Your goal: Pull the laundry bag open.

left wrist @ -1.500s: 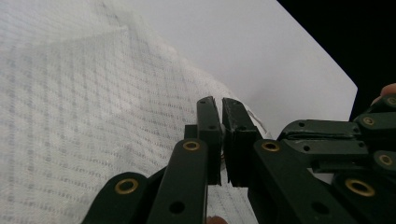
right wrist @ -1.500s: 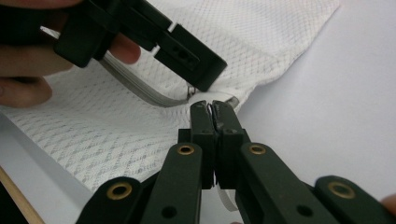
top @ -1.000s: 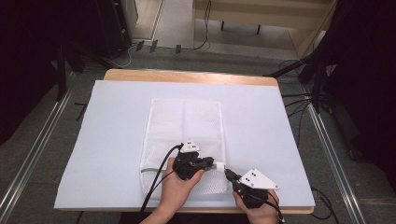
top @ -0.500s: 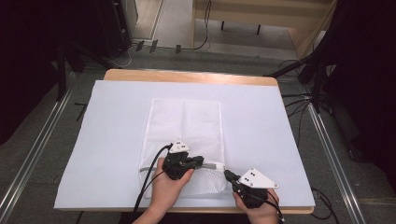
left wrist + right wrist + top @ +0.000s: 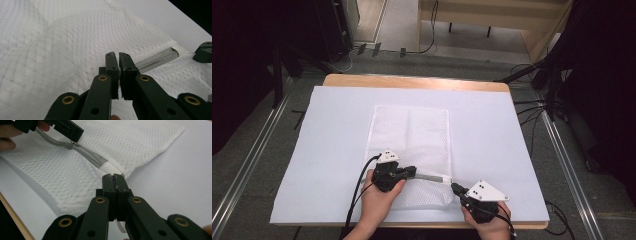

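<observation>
Right now a white mesh bag [image 5: 409, 150] lies flat in the middle of the white surface [image 5: 512, 150]. A grey zipper [image 5: 86, 155] runs along its near end. The left gripper [image 5: 411, 171] sits on the bag, and its fingers [image 5: 111, 65] are pinched together at the zipper's slider. The right gripper [image 5: 455, 187] is at the bag's near right corner, with its fingers [image 5: 108, 186] squeezed shut on a white tab [image 5: 111, 167] at the zipper's end.
</observation>
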